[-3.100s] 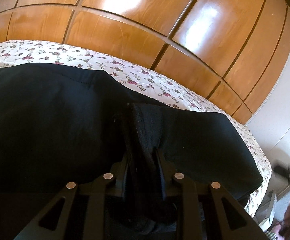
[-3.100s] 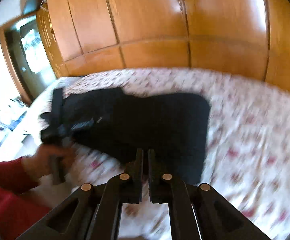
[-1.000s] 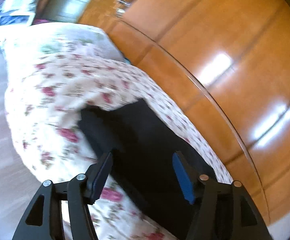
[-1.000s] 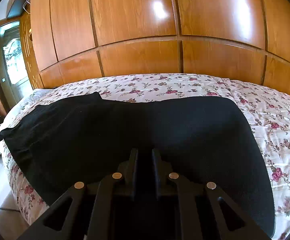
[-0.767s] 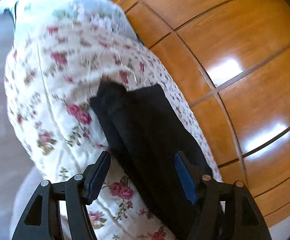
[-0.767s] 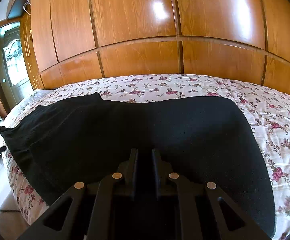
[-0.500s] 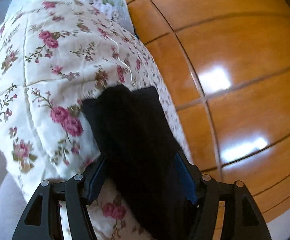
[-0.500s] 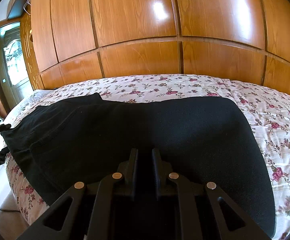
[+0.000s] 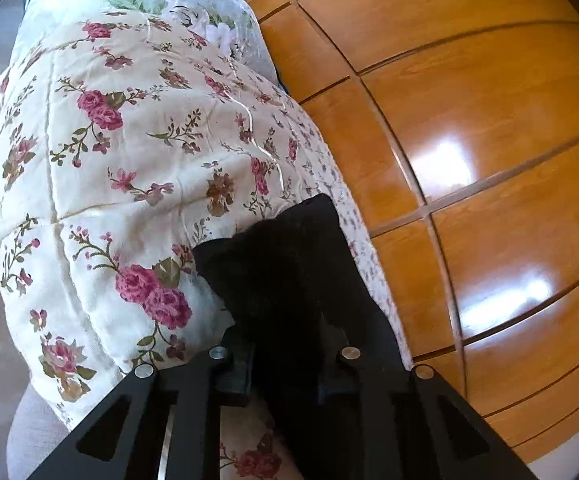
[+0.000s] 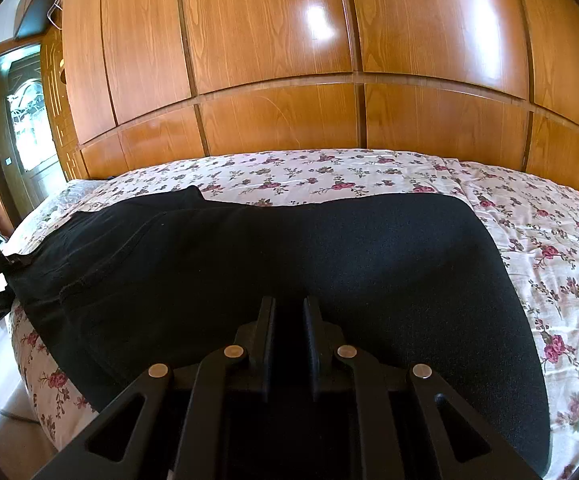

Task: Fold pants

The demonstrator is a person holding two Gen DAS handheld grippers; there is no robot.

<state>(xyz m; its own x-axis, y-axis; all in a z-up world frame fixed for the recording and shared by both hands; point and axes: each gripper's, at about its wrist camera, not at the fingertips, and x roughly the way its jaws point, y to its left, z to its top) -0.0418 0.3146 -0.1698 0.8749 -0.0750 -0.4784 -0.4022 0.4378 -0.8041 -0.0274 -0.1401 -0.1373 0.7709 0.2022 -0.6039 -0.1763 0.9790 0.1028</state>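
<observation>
While the black pants [image 10: 289, 264] are spread flat across the bed [image 10: 549, 240], both tongs are seen pinching the cloth. The left gripper [image 9: 285, 360] is closed on one end of the pants, right at the corner of the bed where the flowered cover rolls down. Black cloth is bunched between its two fingers [image 9: 235, 364]. The right gripper [image 10: 289, 336] is closed on the near edge of the pants, with a fold of cloth squeezed in the thin gap. The pants are laid sideways along the front edge of the bed, and the far side of the cover is left bare. A shiny wooden wardrobe [image 10: 273, 40] is seen behind the bed. A door [image 10: 21, 132] is seen at the left.
</observation>
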